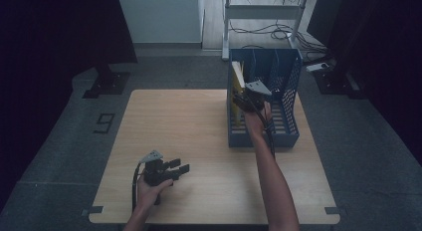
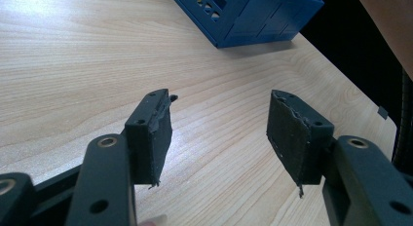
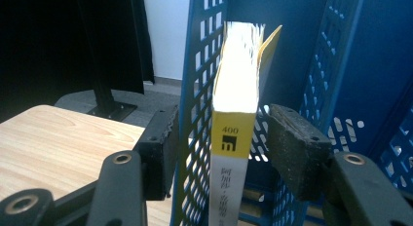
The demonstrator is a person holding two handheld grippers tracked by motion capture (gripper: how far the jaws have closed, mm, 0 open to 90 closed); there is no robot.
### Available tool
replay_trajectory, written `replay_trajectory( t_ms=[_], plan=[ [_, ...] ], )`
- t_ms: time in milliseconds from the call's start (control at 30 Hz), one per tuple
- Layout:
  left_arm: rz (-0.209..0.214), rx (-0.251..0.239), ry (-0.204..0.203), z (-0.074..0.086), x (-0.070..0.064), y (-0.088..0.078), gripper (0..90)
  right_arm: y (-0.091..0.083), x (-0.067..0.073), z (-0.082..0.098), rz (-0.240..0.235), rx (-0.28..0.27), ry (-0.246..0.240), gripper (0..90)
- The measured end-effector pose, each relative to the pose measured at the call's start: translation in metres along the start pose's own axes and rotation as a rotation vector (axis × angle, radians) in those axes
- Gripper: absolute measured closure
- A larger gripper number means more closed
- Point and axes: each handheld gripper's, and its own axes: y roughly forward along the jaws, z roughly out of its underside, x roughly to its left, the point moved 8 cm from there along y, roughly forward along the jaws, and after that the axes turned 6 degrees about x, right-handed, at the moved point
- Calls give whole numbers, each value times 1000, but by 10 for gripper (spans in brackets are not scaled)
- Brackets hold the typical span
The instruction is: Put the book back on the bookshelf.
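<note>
One yellow-spined paperback book (image 3: pixel 234 138) stands upright in the leftmost slot of the blue perforated plastic file rack (image 1: pixel 288 81), long axis vertical, spine facing the right gripper (image 3: pixel 219 143); jaws apart, clear of it. Left gripper (image 2: pixel 219 138) open over the wooden table (image 2: pixel 73 65)

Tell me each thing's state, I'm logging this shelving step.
Yellow book: upright in the rack's leftmost slot, pages slightly fanned.
Blue file rack: standing on the table, other slots look empty.
Right gripper: open, jaws straddling book and rack wall.
Left gripper: open, empty, over the table.
</note>
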Motion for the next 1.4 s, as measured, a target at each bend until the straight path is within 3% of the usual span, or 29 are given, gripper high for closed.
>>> replay_trajectory(
  t_ms=[600, 1000, 1400],
  plan=[
    [-10, 0, 6, -1, 0, -1, 419, -38, 9, 11, -85, -13, -5, 443],
    [-19, 4, 16, 0, -1, 0, 418, -87, 8, 28, -159, -33, -9, 445],
    [-24, 23, 24, 2, -2, 4, 417, -138, 9, 62, -228, -45, -5, 443]
  ],
)
